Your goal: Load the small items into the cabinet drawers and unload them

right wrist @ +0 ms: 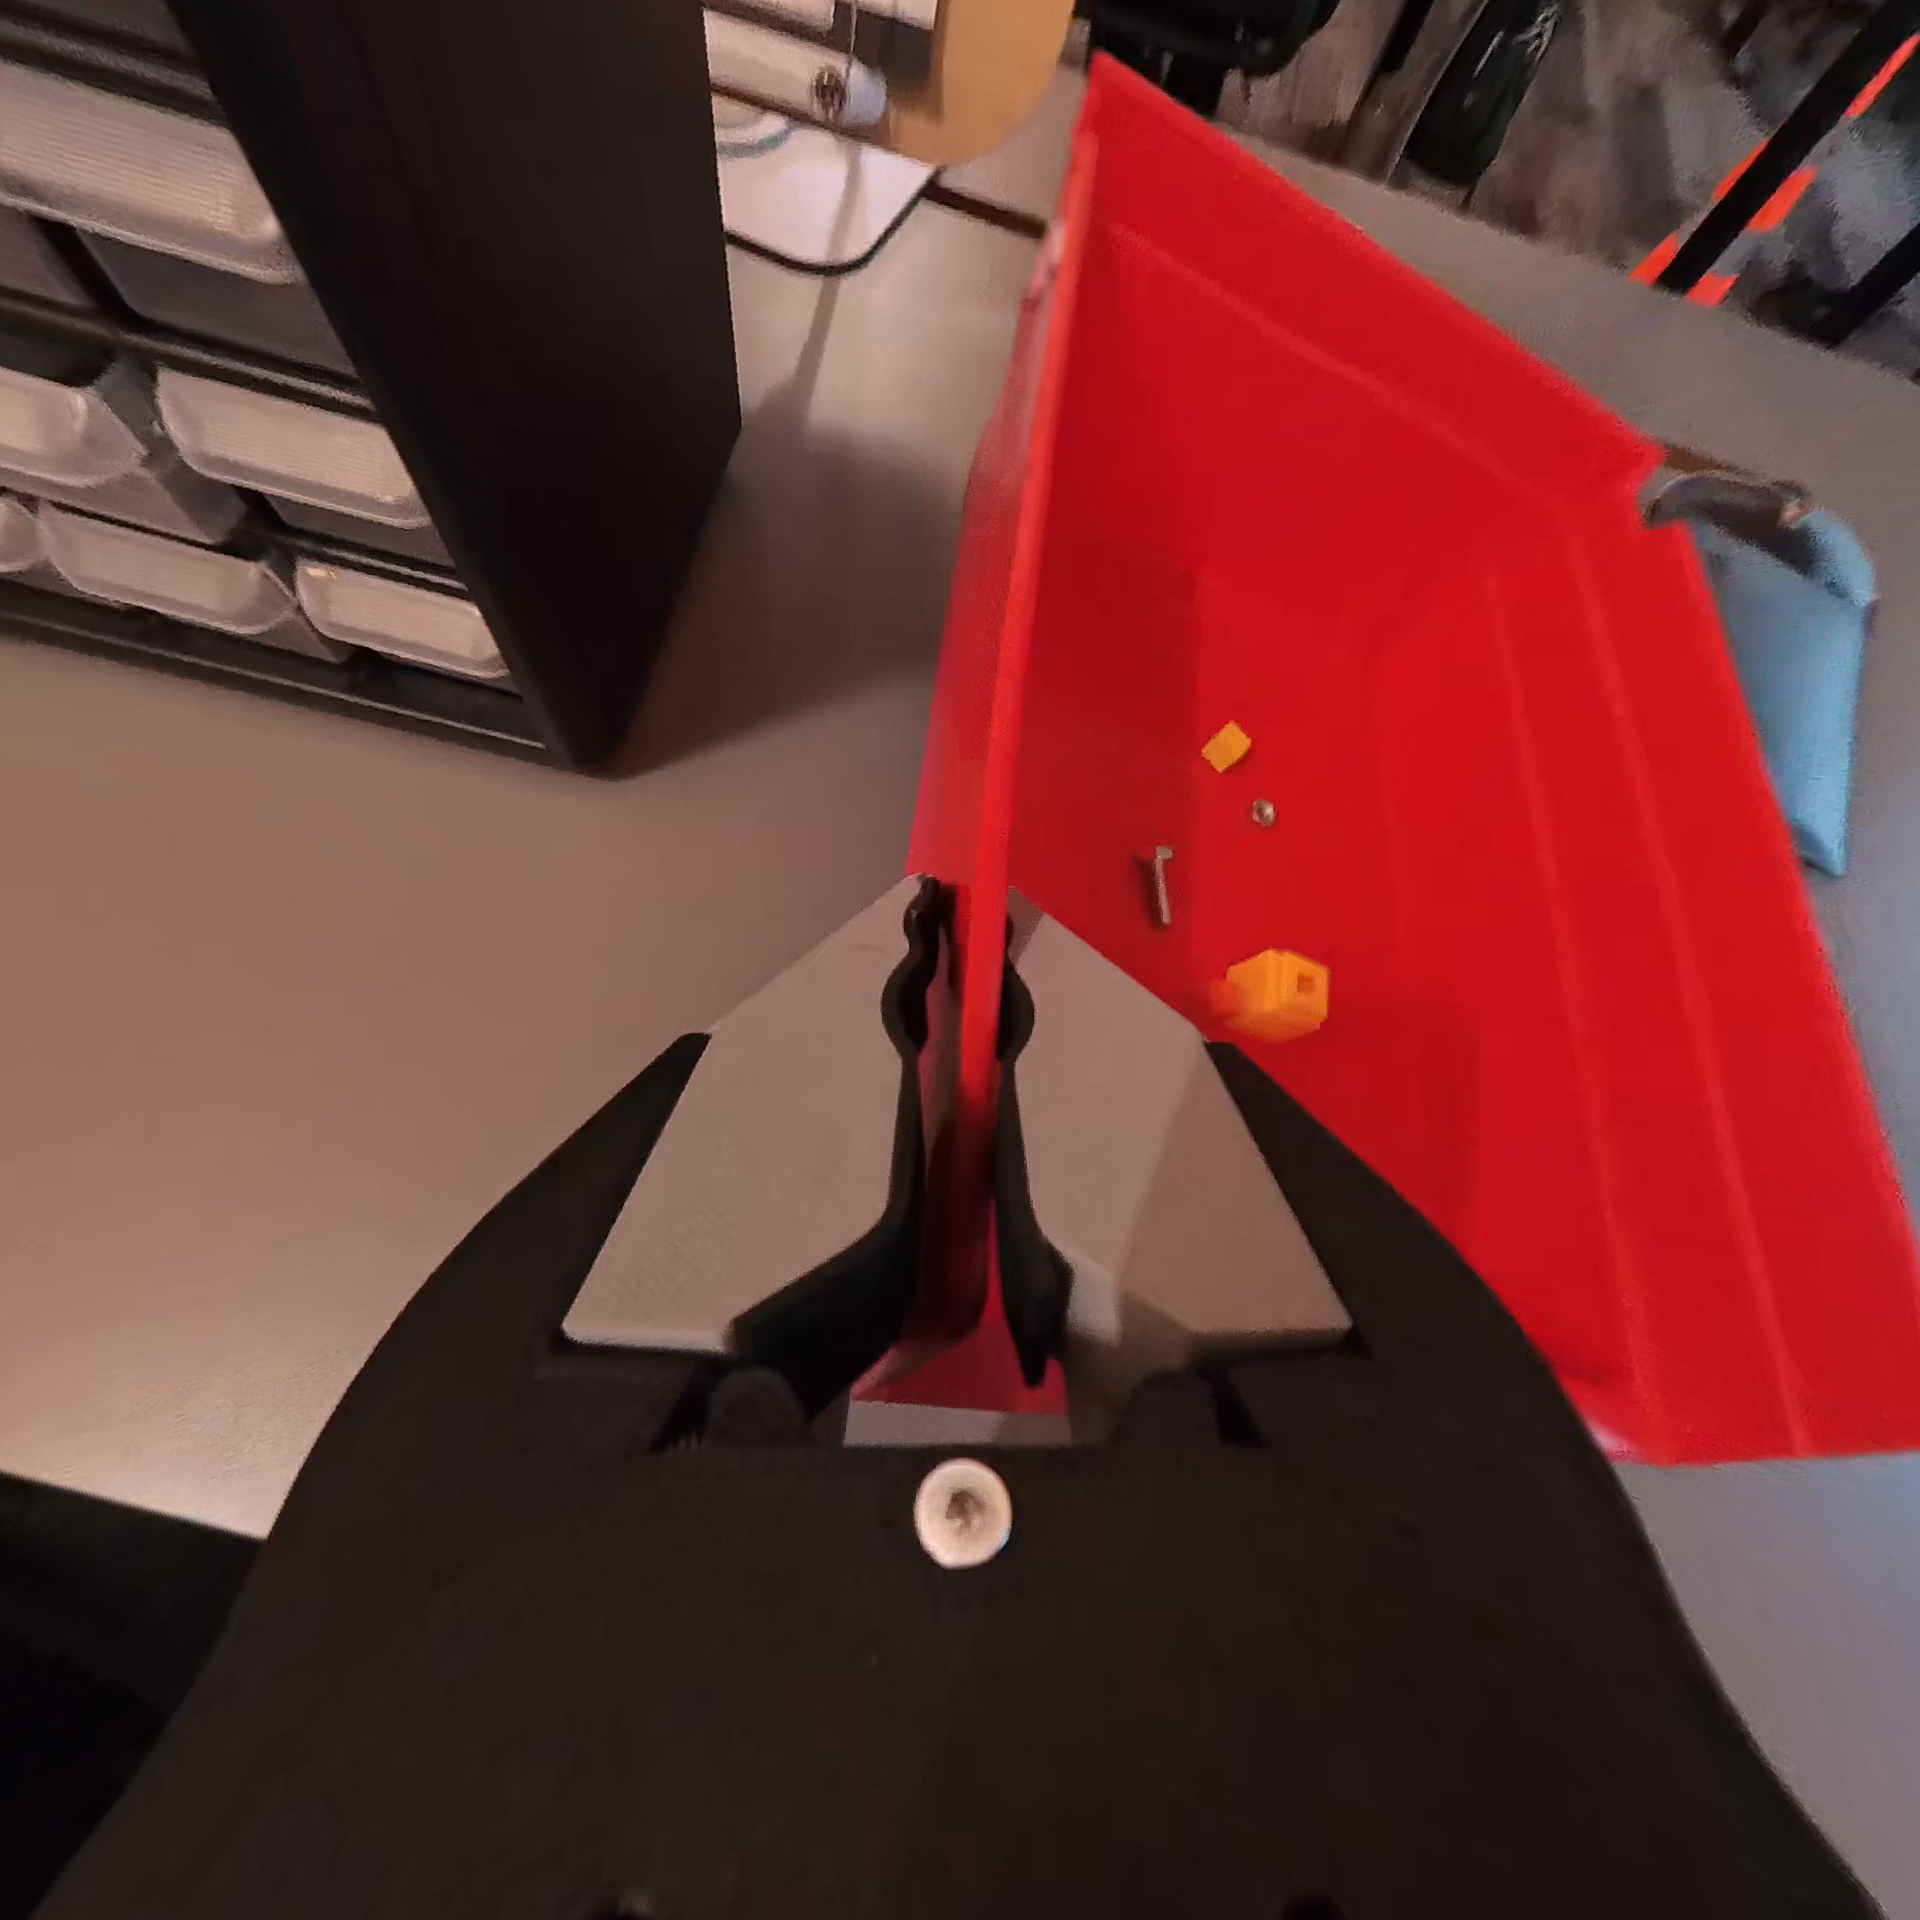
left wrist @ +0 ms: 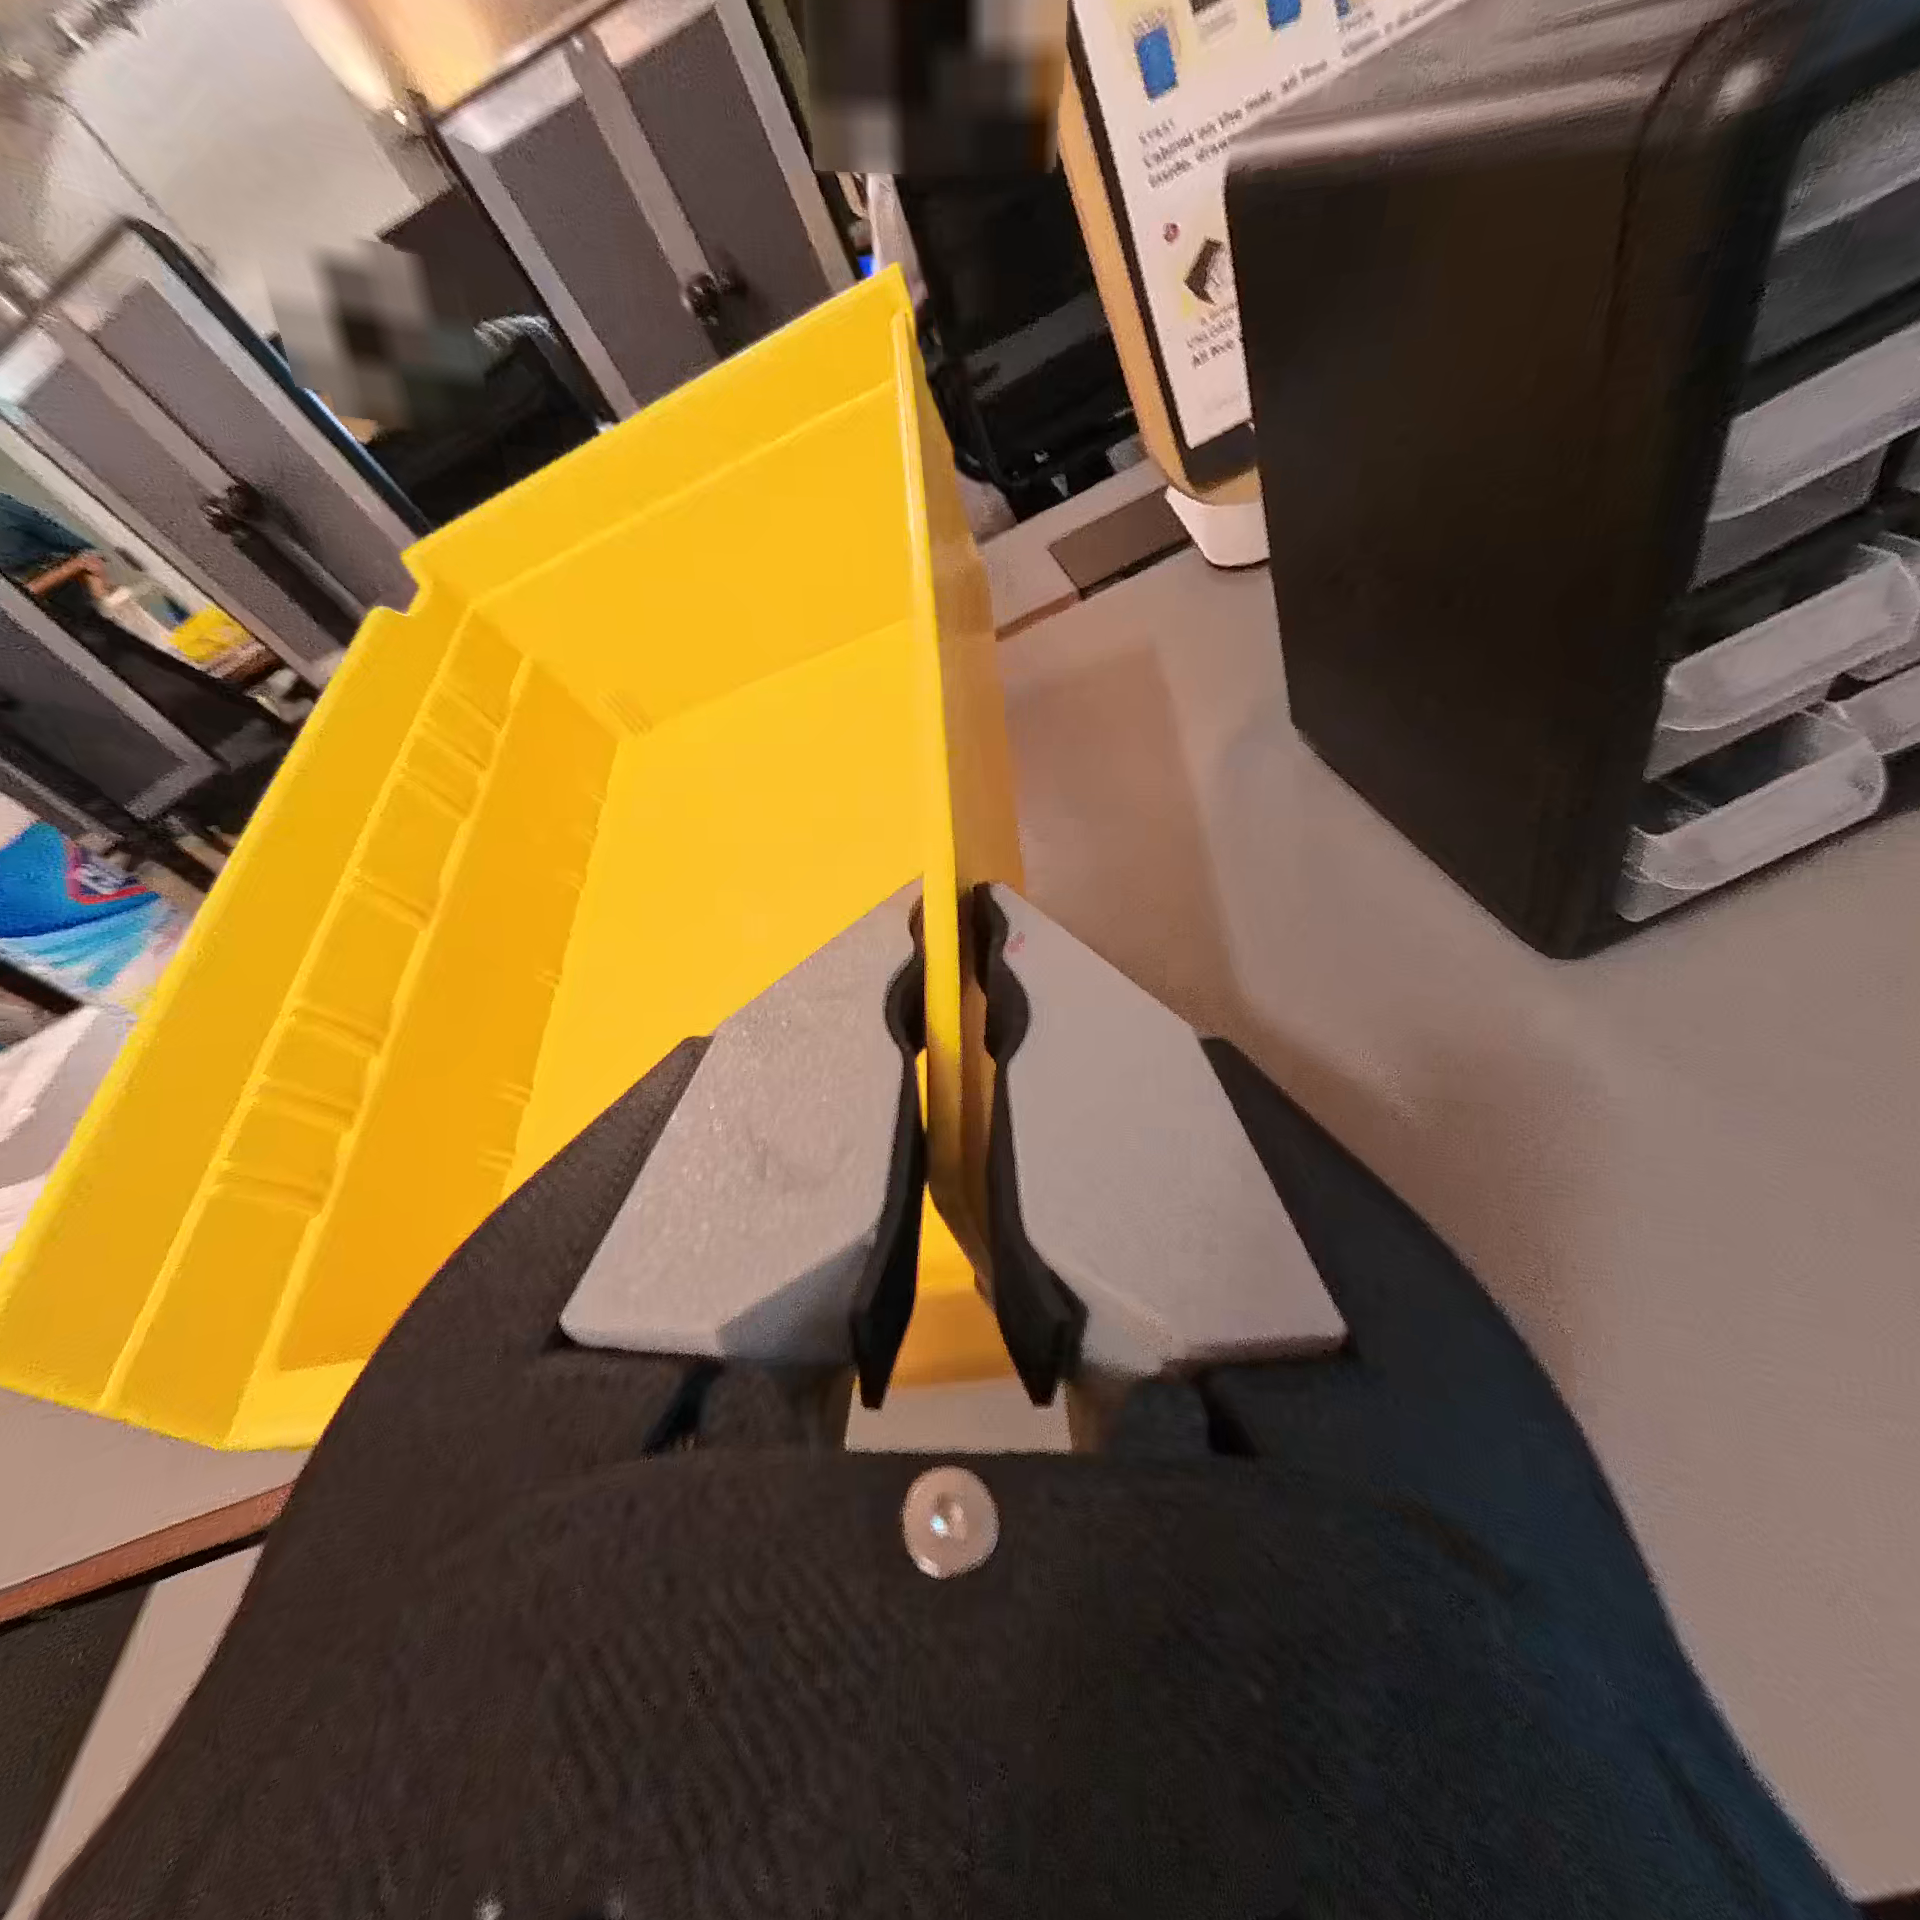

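Small items, the things to be sorted, lie loose on the floor of a red bin (right wrist: 1351,623) at the right of the grey bench (right wrist: 364,987): a pale orange chip (right wrist: 1226,746), a tiny metal nut (right wrist: 1263,812), a short metal screw (right wrist: 1161,885) and a larger orange block (right wrist: 1276,994) nearest the camera. The right gripper (right wrist: 971,914) has its jaws closed narrowly on the red bin's left side wall, one pad on each face of the thin plastic. The left gripper (left wrist: 951,914) likewise pinches the right side wall of a yellow bin (left wrist: 623,779), which sits at the left of the bench near its edge; the part of its floor that shows holds nothing. Between the two bins, farther back, stands a black cabinet (left wrist: 1455,520) with rows of small translucent drawers (right wrist: 281,447). Every drawer in view appears pushed in, and their contents cannot be made out. Judging by this, the work looks to be at an early stage, or between rounds: the items are gathered in the red bin rather than in drawers, no drawer is open, and neither gripper carries an item. Both are occupied with the bins, seemingly positioning them beside the cabinet. Opening drawers, placing the items and taking them out again all appear to remain.
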{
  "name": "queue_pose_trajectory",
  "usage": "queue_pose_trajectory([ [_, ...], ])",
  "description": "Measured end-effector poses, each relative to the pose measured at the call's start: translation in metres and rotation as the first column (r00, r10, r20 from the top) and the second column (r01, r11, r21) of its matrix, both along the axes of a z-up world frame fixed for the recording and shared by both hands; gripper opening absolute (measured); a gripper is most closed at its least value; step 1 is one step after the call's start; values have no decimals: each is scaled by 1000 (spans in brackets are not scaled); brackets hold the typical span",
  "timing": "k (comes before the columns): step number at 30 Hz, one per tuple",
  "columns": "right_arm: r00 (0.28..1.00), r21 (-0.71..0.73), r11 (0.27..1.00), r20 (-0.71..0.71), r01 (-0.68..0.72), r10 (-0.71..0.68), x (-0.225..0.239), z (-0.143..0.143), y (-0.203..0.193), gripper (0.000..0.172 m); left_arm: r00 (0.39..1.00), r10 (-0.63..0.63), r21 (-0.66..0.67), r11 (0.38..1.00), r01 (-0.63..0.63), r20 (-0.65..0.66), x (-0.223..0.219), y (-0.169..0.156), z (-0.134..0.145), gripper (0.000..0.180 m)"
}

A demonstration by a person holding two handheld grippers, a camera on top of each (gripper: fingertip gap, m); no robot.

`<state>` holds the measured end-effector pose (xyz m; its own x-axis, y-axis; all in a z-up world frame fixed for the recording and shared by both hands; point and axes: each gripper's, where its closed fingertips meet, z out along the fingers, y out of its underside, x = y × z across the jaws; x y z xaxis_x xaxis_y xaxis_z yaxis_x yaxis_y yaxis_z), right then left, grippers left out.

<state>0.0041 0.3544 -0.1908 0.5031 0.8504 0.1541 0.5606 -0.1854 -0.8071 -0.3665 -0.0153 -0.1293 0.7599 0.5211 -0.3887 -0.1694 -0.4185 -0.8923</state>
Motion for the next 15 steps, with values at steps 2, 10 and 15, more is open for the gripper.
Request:
queue_pose_trajectory([
  [2, 1000, 29, 999, 9, 29, -30, 8, 10, -1, 3, 999, 14, -3, 1000, -14, -31, 0, -9, 9, 3],
  [10, 998, 178, 983, 48, 40, -50, 18, 36, -5, 2, 997, 37, 16, 999, -36, -66, 2, -31, 29, 3],
  [15, 994, 240, 970, 112, -32, 5, 17, 65, -11, 3, 997, 47, 17, 999, -46, -59, 1, -36, 33, 3],
])
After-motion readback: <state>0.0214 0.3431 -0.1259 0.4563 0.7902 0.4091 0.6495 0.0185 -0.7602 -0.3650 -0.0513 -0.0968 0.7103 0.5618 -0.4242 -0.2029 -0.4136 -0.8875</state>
